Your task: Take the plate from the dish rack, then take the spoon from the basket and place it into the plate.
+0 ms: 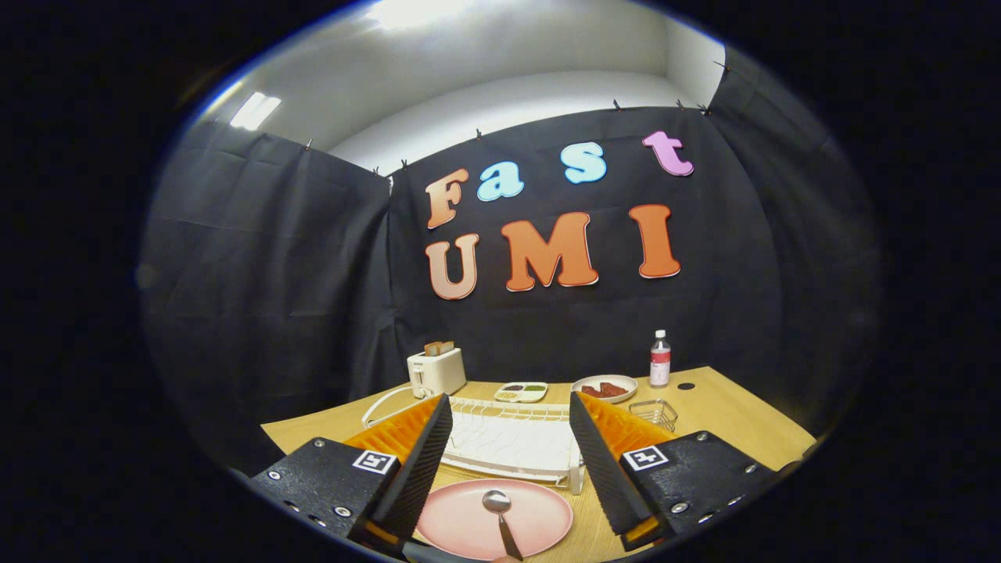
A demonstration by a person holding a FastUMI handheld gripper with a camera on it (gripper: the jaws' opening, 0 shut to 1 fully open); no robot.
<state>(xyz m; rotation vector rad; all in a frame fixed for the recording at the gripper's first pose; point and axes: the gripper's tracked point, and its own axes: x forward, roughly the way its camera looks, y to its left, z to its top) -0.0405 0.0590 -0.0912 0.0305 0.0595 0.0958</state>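
A pink plate (pixel 539 518) lies flat on the wooden table (pixel 727 410), low between my two fingers. A metal spoon (pixel 498 508) rests in the plate, bowl pointing away from me and handle toward me. My gripper (pixel 510 418) is open above the plate, with nothing between its fingers. Just beyond the plate stands the white wire dish rack (pixel 508 438), with no dishes in it. A small wire basket (pixel 655 412) sits to the right of the rack, past my right finger.
At the back of the table are a white toaster (pixel 436 371) with toast in it, a small divided dish (pixel 522 391), a plate of red food (pixel 604 388) and a bottle (pixel 660 359). A white cord (pixel 383 405) curls by the toaster.
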